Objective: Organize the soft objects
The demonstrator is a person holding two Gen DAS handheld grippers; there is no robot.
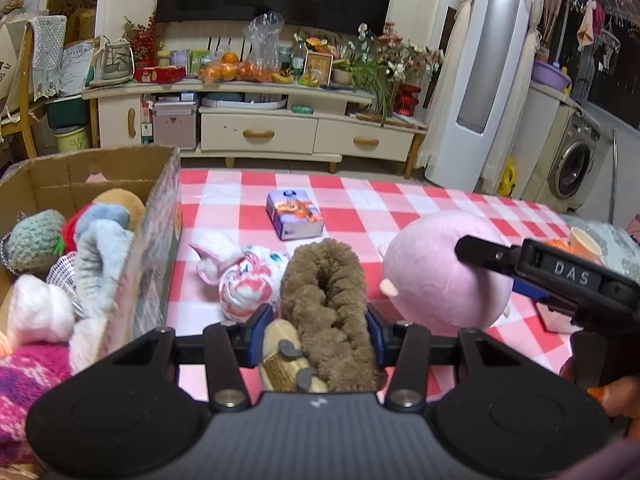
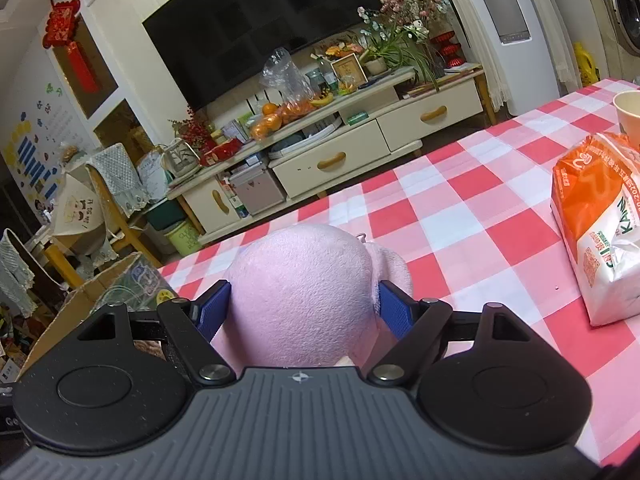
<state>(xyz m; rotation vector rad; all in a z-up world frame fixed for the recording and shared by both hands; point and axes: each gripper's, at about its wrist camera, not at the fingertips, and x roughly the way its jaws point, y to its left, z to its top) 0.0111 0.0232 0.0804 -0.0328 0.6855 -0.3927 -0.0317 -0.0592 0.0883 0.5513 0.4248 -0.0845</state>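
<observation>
My left gripper (image 1: 318, 320) is shut on a brown fuzzy plush (image 1: 328, 304) with a yellowish part, held just above the red-and-white checked table, right of the cardboard box (image 1: 120, 158). The box holds several soft toys and knitted items. A round pink plush (image 1: 436, 272) lies on the cloth to the right. In the right wrist view my right gripper (image 2: 305, 304) has its blue pads pressed against both sides of the pink plush (image 2: 304, 280), which rests on the table. The right gripper's finger (image 1: 484, 252) shows in the left wrist view against that plush.
A pink-and-white patterned soft toy (image 1: 248, 280) and a purple tissue pack (image 1: 294, 214) lie on the cloth past the brown plush. An orange-and-white bag (image 2: 600, 224) and a paper cup (image 2: 628, 116) stand at the right. A TV cabinet lies beyond the table.
</observation>
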